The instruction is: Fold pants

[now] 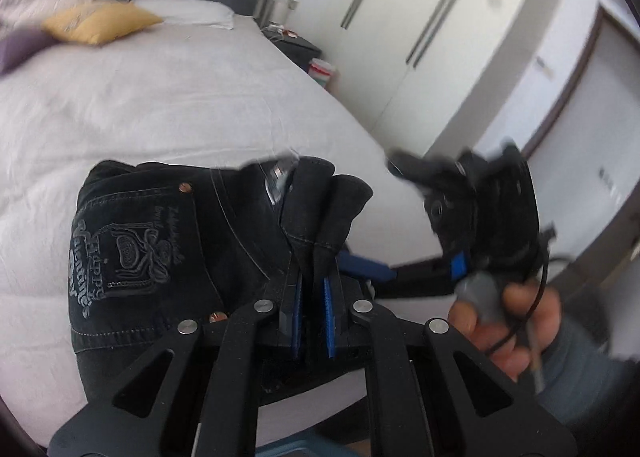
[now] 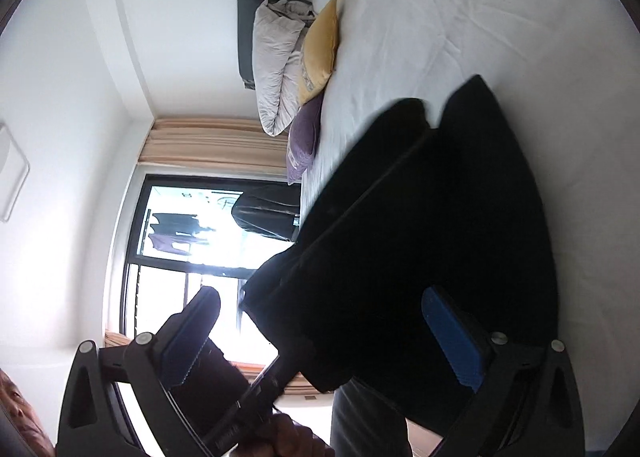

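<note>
The black pants (image 1: 168, 253) lay bunched on the white bed (image 1: 168, 105), waistband and embroidered back pocket up. You had your left tongs (image 1: 314, 289) pressed together on a gathered fold of denim near the waist. Your right tongs (image 2: 320, 333) stood spread wide, with dark cloth between the pads but no grip visible. Judged: heavy, limp denim, not slippery; thick seams and the waistband should give the surest hold. Bedsheet soft, wrinkled. Yellow pillow (image 1: 100, 21) at the headboard, white wardrobes (image 1: 400, 17) beyond.
</note>
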The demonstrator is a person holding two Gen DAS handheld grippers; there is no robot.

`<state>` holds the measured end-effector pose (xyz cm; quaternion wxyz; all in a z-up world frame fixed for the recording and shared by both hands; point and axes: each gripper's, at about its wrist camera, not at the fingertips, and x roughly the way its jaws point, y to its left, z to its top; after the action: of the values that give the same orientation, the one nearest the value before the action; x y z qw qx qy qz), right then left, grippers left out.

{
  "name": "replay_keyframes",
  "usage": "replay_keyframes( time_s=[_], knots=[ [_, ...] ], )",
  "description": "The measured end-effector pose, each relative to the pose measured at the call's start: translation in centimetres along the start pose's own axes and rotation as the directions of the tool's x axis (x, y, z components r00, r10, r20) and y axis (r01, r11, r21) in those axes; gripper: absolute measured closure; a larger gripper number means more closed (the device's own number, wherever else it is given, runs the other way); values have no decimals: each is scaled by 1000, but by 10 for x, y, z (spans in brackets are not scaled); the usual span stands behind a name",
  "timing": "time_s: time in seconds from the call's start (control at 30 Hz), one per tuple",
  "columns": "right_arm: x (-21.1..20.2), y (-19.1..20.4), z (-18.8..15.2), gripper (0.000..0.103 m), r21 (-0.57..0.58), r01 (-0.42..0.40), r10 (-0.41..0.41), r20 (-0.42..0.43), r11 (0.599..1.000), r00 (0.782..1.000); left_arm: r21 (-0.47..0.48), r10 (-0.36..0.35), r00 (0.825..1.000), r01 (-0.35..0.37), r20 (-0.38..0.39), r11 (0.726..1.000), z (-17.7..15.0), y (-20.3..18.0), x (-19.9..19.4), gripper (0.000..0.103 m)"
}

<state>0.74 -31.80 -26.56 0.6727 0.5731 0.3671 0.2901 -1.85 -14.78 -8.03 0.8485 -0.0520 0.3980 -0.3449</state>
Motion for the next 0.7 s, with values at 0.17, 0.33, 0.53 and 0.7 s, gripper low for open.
replay_keyframes(
  time_s=[0.17,0.33,0.53,0.7],
  knots=[
    [10,-2,12,0,20,13,-13,-27,1000,1000,157,82,997,-82,5,984,-6,-36,10,96],
    [20,11,29,0,-22,92,-93,-78,996,993,311,148,989,-145,15,939,-31,-76,23,96],
    [27,19,35,40,-144,196,-211,-101,970,972,449,201,979,-191,25,873,-53,-103,40,96],
    [2,8,37,71,-142,216,-225,-49,966,973,493,197,980,-183,23,851,-62,-119,51,96]
  ],
)
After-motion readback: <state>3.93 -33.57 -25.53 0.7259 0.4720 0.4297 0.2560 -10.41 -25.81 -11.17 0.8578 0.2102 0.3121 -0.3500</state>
